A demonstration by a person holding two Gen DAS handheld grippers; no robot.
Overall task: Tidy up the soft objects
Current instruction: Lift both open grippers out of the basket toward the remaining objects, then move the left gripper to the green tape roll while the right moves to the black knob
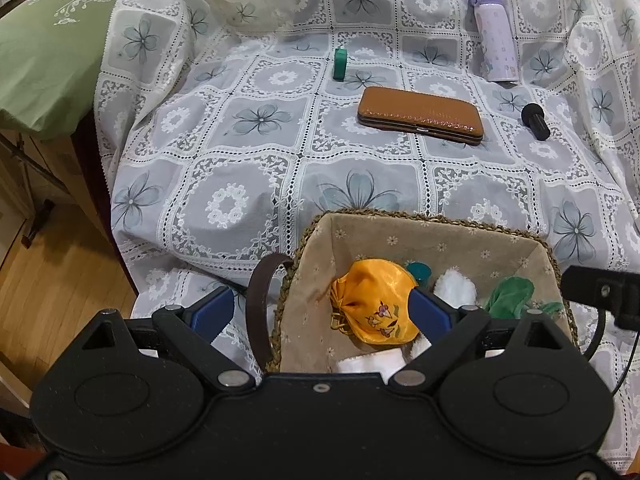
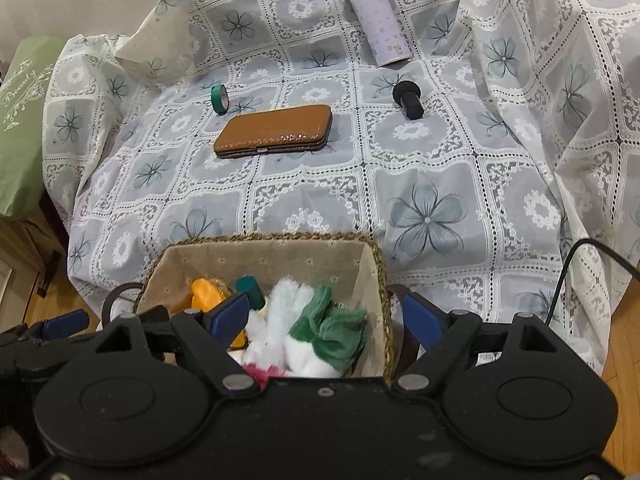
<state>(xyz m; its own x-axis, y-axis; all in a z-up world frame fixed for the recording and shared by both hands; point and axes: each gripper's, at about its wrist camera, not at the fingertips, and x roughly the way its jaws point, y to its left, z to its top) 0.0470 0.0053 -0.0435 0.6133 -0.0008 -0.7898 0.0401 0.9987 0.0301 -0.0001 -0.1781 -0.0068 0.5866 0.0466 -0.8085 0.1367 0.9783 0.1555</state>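
A surface draped in one white lace cloth with grey flower squares [image 2: 424,216] is seen; whether a tabletop lies under it cannot be told. At its near edge stands one woven straw basket with a beige floral lining [image 2: 376,264], directly under both grippers. The soft things already lie inside it: one yellow embroidered satin pouch [image 1: 376,304], one white fluffy plush [image 2: 280,312] and one green fleece piece [image 2: 332,328]; a teal item beside them cannot be identified.

The left gripper [image 1: 320,312] straddles the basket's left wall, its fingers spread wide and nothing held. The right gripper [image 2: 328,316] straddles the right wall, likewise wide and empty.

Beyond the basket, well apart from the fingers, four hard things lie: one lilac bottle [image 2: 380,20], one brown clasp case [image 2: 276,130] with its long axis crosswise, one black knob-ended cylinder [image 2: 408,100], one green tape roll [image 2: 219,98]. Sorting is judged nearly complete.
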